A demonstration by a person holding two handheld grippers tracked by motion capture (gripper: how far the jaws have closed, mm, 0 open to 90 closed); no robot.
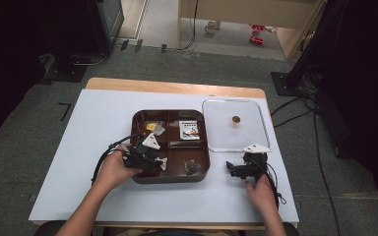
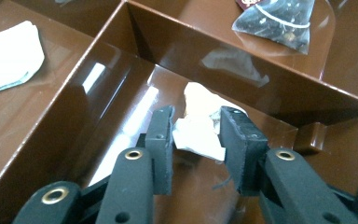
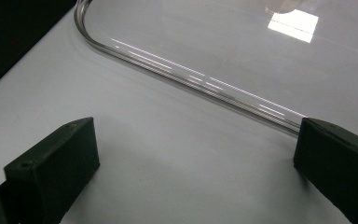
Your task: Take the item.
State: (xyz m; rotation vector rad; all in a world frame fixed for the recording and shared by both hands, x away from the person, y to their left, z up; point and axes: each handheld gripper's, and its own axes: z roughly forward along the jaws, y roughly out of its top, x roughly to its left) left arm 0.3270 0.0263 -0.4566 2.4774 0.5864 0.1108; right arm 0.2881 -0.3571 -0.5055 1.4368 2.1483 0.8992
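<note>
My left gripper (image 2: 195, 133) sits low in the tray's (image 1: 170, 179) near-left compartment, its two pads pinching a white packet (image 2: 198, 135) that lies on the compartment floor beside the inner divider. In the high view the same gripper (image 1: 150, 158) reaches in over the tray's near-left rim from my left hand (image 1: 112, 169).

My right gripper (image 3: 196, 158) rests on the white mat (image 1: 78, 162) near the table's near-right edge, jaws spread wide with nothing between them; my right hand (image 1: 262, 191) holds it just short of the clear lid's (image 3: 223, 51) near edge.

Beyond the divider, the tray's near-right compartment holds a dark tea bag (image 2: 279, 23). A white sachet (image 2: 9, 56) lies in the far-left compartment. In the high view a printed card (image 1: 190, 130) occupies the far-right compartment. The lid (image 1: 234, 125) lies flat on the mat, touching the tray's right side, with a small brown knob (image 1: 235, 119) at its centre.
</note>
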